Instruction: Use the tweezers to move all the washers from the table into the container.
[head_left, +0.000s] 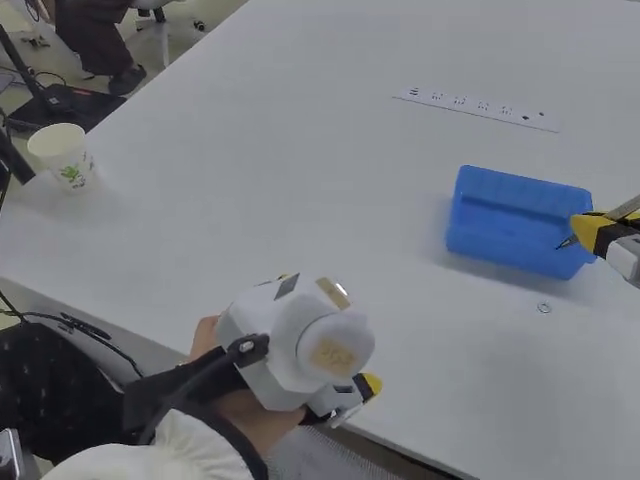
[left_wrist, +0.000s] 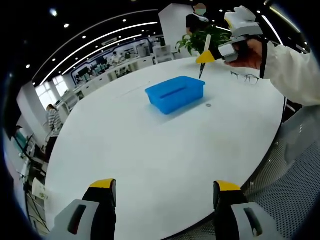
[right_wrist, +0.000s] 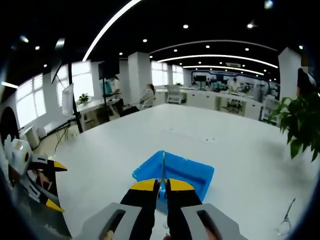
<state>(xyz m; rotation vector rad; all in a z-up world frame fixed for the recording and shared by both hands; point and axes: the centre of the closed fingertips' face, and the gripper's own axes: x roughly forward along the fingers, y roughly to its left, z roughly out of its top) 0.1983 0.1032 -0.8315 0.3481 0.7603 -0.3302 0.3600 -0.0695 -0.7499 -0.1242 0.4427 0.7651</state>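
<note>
A blue container (head_left: 515, 220) stands on the white table (head_left: 300, 180). One small washer (head_left: 544, 308) lies on the table just in front of it, also seen as a dot (left_wrist: 208, 105) in the left gripper view. My right gripper (head_left: 592, 232) is shut on thin tweezers (right_wrist: 163, 167). The tweezers' tip (head_left: 565, 243) hangs over the container's right end (right_wrist: 172, 172). Whether the tip holds anything is too small to tell. My left gripper (left_wrist: 165, 187) stands open and empty near the table's front edge (head_left: 355, 392).
A paper cup (head_left: 62, 155) stands at the far left of the table. A flush socket strip (head_left: 478, 107) lies behind the container. A pair of glasses (left_wrist: 245, 76) rests beyond the container. The table's near edge runs close under my left gripper.
</note>
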